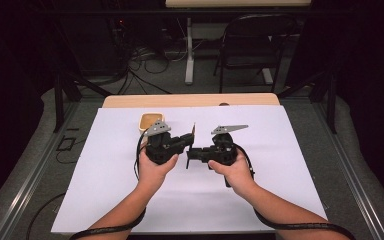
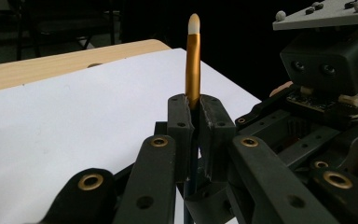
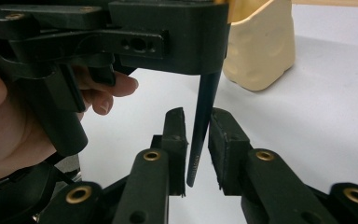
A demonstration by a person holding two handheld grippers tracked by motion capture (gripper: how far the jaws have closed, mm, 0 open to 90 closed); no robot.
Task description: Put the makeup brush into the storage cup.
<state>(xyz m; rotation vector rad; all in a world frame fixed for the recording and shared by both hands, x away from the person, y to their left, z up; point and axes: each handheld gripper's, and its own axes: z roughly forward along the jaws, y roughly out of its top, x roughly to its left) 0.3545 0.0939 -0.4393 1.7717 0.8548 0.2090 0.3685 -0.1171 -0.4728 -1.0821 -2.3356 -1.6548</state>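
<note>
Handover of a pen (image 2: 193, 65) above the white sheet (image 1: 105, 165). The left gripper (image 2: 193, 116) is clamped on its gold upper barrel; the right gripper (image 3: 197, 140) stands apart around the dark lower end. Judged next move: closing the right jaws before the left releases.

Folding chair (image 1: 252, 42), floor cables (image 1: 145, 60)

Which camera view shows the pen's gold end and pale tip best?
The left gripper view: the pen rises upright from the left gripper's shut jaws. The right gripper view shows its dark lower shaft; the high view shows a sliver.
</note>
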